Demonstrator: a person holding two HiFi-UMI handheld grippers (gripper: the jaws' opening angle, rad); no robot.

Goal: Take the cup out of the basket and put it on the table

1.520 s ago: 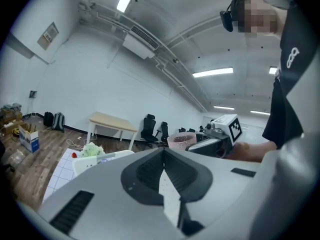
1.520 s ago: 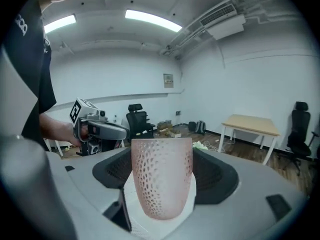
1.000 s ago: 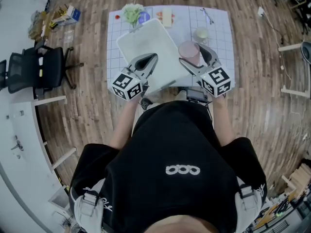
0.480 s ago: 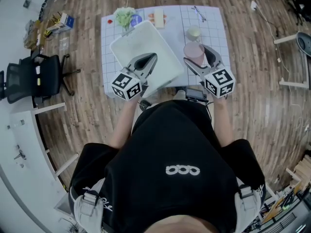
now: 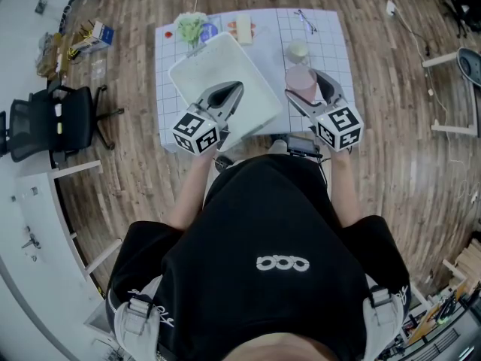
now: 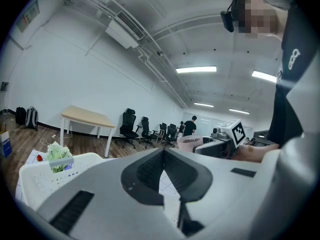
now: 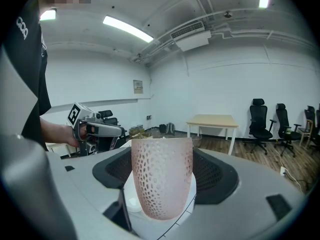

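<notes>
A pink perforated cup (image 5: 299, 78) (image 7: 161, 181) is held upright over the table, just right of the white basket (image 5: 197, 60). My right gripper (image 5: 303, 84) (image 7: 162, 184) is shut on it, one finger on each side. My left gripper (image 5: 231, 89) (image 6: 162, 155) hovers over the basket's near right part; its pads meet and hold nothing. The left gripper view shows the basket's white wall (image 6: 42, 173) at lower left and the cup (image 6: 189, 143) far off. The table (image 5: 334, 40) has a gridded white top.
At the table's far edge lie a green bunch (image 5: 191, 25), a blue item (image 5: 211, 29), a pale block (image 5: 243, 27) and glasses (image 5: 304, 19). A small pale cup (image 5: 298, 51) stands behind the pink one. A black office chair (image 5: 52, 119) stands left on the wood floor.
Since a second ago the pink cup and right gripper have shifted slightly right, away from the basket's edge. In the last half second almost nothing has moved.
</notes>
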